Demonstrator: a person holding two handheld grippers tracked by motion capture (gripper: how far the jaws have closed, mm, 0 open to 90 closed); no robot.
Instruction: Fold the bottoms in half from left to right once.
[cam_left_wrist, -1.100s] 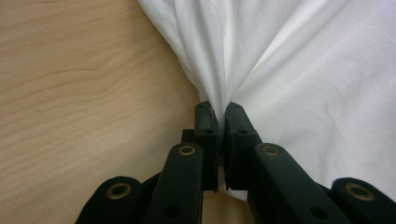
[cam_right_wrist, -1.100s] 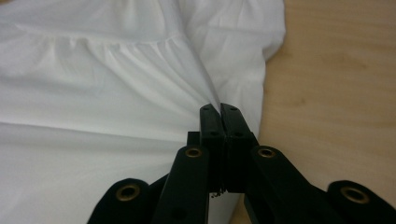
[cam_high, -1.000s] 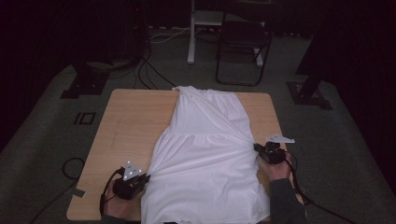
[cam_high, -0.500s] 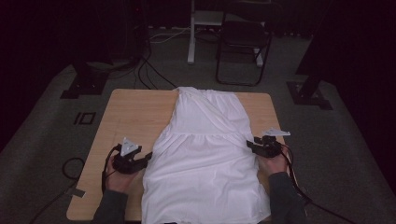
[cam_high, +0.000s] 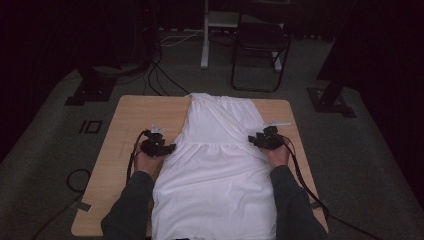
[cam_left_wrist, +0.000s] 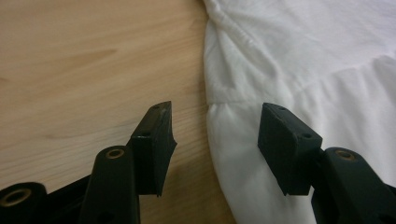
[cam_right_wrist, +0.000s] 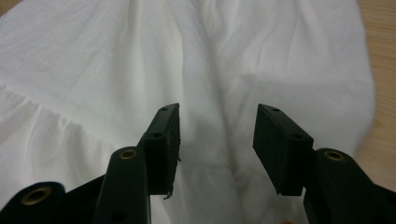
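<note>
A white dress (cam_high: 215, 165) lies flat along the wooden table (cam_high: 125, 125), its narrow top at the far end and its wide skirt toward me. My left gripper (cam_high: 167, 148) sits at the dress's left edge by the gathered waist seam. In the left gripper view its jaws have just been opening and stand apart over the dress edge (cam_left_wrist: 219, 112), gripping nothing. My right gripper (cam_high: 252, 140) is at the right edge at the same seam. Its jaws have also just been opening and hover open above the white cloth (cam_right_wrist: 219, 93).
A black chair (cam_high: 260, 45) and a white stand (cam_high: 205, 35) are beyond the table's far edge. Cables (cam_high: 305, 175) trail from both grippers across the table. Bare wood (cam_left_wrist: 84, 70) lies left of the dress, and a strip (cam_right_wrist: 380, 28) lies to its right.
Both grippers let go of the skirt near the table's front and moved farther up the dress sides to the waist seam. Their jaws went from shut to open.
</note>
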